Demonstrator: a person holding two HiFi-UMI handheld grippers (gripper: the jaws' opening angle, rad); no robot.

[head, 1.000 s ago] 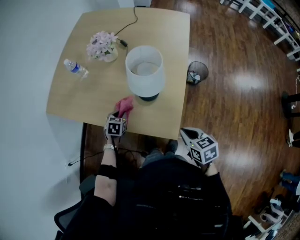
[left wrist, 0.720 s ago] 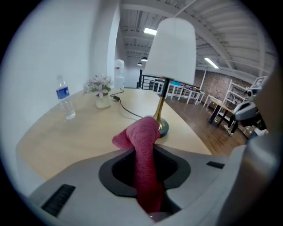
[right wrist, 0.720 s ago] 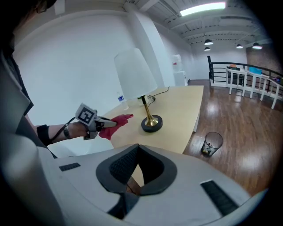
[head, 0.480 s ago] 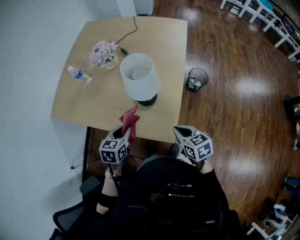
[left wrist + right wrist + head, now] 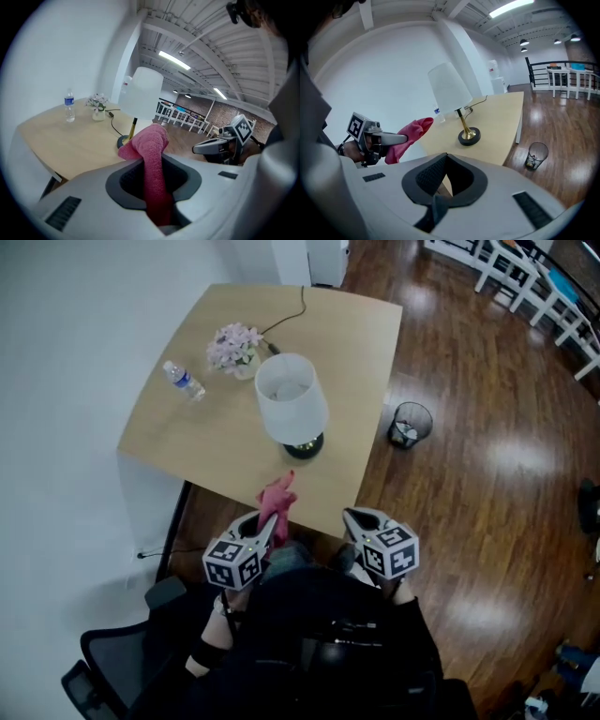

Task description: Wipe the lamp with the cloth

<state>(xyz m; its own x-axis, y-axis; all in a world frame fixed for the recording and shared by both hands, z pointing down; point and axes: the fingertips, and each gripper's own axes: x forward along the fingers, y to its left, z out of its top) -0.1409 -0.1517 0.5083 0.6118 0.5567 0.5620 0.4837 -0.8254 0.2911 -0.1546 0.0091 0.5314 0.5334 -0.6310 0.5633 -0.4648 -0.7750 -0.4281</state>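
Cloth [image 5: 277,502] is hanging clamped in the left gripper [image 5: 265,526], whose jaws have just been closing on it. It's being held in the air over the counter's [image 5: 197,442] near edge, not touching the lamp [image 5: 292,399]. Lamp is standing upright toward the near right corner. Right gripper [image 5: 354,518] is sitting clenched and empty, just off the near edge.

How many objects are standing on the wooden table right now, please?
3: the water bottle near the left edge, the flower vase beside it toward the far side, and the lamp in the middle; its shade could hide something small.
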